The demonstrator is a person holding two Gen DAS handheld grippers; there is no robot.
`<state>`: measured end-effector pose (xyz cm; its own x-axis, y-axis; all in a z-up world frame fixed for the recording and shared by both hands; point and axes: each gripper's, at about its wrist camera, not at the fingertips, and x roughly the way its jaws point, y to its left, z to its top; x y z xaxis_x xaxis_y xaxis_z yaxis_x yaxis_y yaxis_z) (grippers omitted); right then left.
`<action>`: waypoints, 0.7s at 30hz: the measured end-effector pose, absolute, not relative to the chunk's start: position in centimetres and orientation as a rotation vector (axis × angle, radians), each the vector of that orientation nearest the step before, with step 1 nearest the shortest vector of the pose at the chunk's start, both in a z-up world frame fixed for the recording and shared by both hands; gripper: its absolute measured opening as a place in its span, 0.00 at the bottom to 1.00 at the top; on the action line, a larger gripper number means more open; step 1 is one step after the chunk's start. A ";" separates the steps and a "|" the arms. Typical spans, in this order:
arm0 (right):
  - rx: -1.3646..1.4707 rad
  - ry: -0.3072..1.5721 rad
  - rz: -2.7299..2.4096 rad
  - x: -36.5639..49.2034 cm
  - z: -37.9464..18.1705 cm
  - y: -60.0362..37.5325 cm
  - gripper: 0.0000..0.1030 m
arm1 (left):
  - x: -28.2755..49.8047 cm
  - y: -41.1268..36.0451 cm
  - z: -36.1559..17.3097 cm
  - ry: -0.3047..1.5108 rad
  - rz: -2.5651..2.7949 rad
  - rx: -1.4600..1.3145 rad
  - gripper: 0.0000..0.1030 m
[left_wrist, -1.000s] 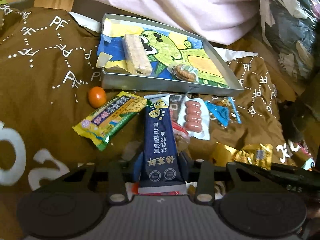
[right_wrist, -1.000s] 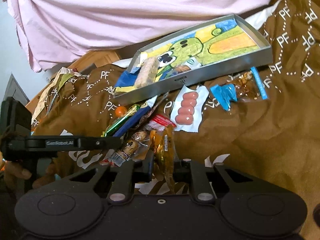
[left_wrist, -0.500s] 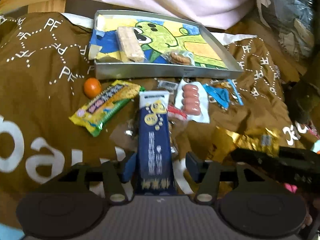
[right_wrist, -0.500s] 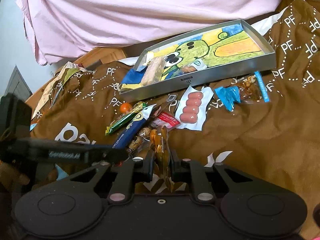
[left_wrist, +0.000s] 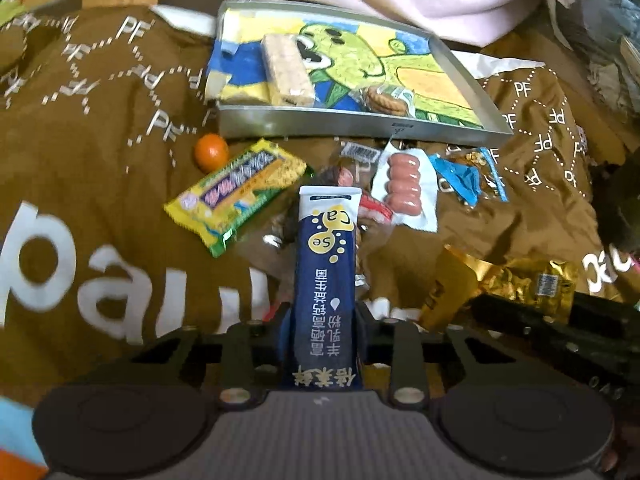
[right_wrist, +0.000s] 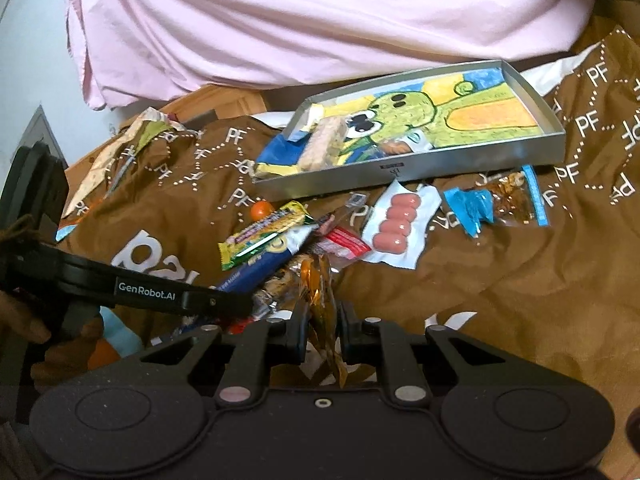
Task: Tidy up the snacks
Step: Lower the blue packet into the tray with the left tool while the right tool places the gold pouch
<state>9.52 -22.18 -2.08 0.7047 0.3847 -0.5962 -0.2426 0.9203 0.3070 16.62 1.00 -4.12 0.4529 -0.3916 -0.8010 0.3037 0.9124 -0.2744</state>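
My left gripper (left_wrist: 323, 322) is shut on a long navy blue stick packet (left_wrist: 326, 276), held up over the snack pile and pointing at the tray. My right gripper (right_wrist: 323, 322) is shut on a gold foil packet (right_wrist: 322, 288), which also shows in the left wrist view as the gold foil packet (left_wrist: 516, 280). A silver tray (left_wrist: 360, 125) with a green cartoon picture holds a pale wafer bar (left_wrist: 286, 70) and a wrapped biscuit (left_wrist: 386, 100). On the brown cloth lie a yellow-green snack bar (left_wrist: 236, 194), a sausage pack (left_wrist: 406, 188), a blue-edged clear bag (left_wrist: 472, 178) and a small orange fruit (left_wrist: 211, 151).
A pink sheet (right_wrist: 320, 16) hangs behind the tray. Dark crumpled bags (left_wrist: 600, 20) fill the far right. A red wrapper (right_wrist: 344, 242) and clear wrappers lie in the pile. A hand (right_wrist: 24, 320) holds the left gripper's handle (right_wrist: 144, 292).
The left gripper has lifted the navy packet up and back from the pile. The right gripper has risen a little with the gold packet, and the tray looks farther off.
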 end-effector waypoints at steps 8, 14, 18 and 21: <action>0.174 0.637 0.366 8.8 0.3 -22.0 0.16 | 15.7 1.3 -1.9 0.991 -0.459 -0.174 0.31; 0.149 0.557 0.357 10.5 2.8 -22.8 0.16 | 16.7 1.2 1.0 0.870 -0.445 -0.191 0.31; 0.107 0.499 0.353 12.8 4.8 -23.3 0.16 | 18.9 0.7 3.1 0.790 -0.420 -0.187 0.31; 0.079 0.476 0.337 15.0 5.9 -23.7 0.16 | 21.2 -0.3 4.5 0.735 -0.409 -0.179 0.31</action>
<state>15.03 -23.66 5.91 0.8350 0.3360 -0.4357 -0.2994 0.9419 0.1524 21.19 -0.31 4.45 0.6675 -0.4222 -0.6133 0.2989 0.9063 -0.2986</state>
